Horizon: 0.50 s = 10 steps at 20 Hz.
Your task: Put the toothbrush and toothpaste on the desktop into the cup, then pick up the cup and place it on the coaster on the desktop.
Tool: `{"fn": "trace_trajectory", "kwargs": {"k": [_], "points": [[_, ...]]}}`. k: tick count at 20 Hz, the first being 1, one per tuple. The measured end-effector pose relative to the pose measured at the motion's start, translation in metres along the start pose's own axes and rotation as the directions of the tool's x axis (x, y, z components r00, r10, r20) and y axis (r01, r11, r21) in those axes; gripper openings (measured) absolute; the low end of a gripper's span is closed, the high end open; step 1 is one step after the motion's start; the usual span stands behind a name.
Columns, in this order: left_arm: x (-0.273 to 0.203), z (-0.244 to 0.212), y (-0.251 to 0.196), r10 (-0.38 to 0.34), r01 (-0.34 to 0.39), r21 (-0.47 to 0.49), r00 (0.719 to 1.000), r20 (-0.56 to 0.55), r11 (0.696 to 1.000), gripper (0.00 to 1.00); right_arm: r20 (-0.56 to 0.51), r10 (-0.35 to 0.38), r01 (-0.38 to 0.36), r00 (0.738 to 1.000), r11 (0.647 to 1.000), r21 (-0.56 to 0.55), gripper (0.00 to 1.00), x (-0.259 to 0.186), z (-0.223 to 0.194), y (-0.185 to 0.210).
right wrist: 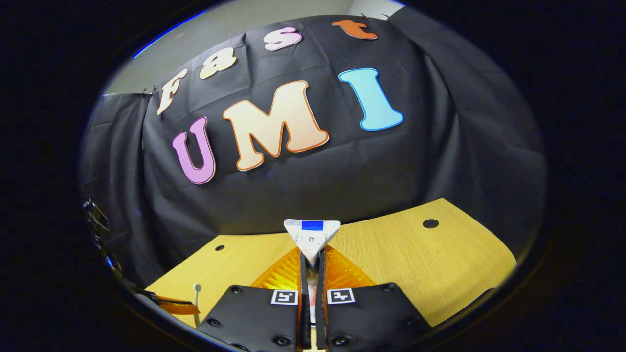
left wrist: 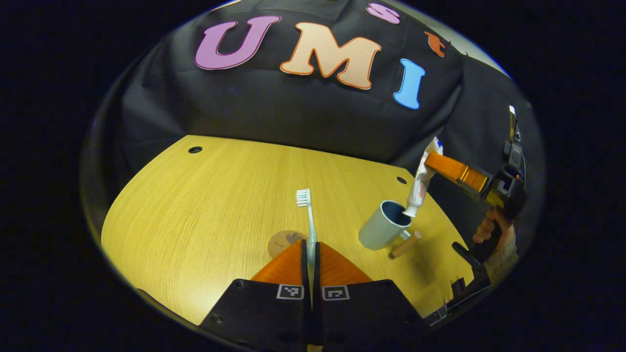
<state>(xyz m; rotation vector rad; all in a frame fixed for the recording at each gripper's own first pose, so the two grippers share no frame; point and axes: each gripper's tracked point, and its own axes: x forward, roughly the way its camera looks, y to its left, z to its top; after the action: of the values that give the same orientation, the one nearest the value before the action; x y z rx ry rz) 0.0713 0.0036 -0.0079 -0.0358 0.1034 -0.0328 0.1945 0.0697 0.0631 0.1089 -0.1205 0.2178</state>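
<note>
The left gripper (left wrist: 310, 249) pinches the toothbrush (left wrist: 308, 215), bristles toward twelve o'clock. The right gripper (right wrist: 312, 261) clamps the toothpaste (left wrist: 421, 183) upright, cap down in the cup (left wrist: 384, 225). Its label is unreadable.

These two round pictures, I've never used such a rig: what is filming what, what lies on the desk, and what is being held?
Each picture comes from a camera riding on a hand-held two-finger gripper, looking along its fingers. In the left gripper view, the left gripper is shut on a toothbrush above the wooden desk. On the desk stand a cup and a round coaster. Farther off, a hand holds the right gripper, which lowers a toothpaste tube into the cup. The right gripper view shows that tube's flat end.
</note>
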Motion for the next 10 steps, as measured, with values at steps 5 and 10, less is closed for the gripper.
{"fn": "trace_trajectory", "kwargs": {"k": [5,10], "points": [[0.015,0.034,-0.017,-0.060,0.061,-0.005,0.994,0.093,0.998,0.00,-0.031,-0.007,0.006,1.000,0.999,-0.039,0.07,0.003,-0.035,0.002],[0.033,0.049,-0.032,-0.111,0.110,0.020,0.985,0.134,0.994,0.00,-0.041,-0.031,0.030,0.999,0.999,-0.030,0.09,0.001,-0.052,-0.003]]}}
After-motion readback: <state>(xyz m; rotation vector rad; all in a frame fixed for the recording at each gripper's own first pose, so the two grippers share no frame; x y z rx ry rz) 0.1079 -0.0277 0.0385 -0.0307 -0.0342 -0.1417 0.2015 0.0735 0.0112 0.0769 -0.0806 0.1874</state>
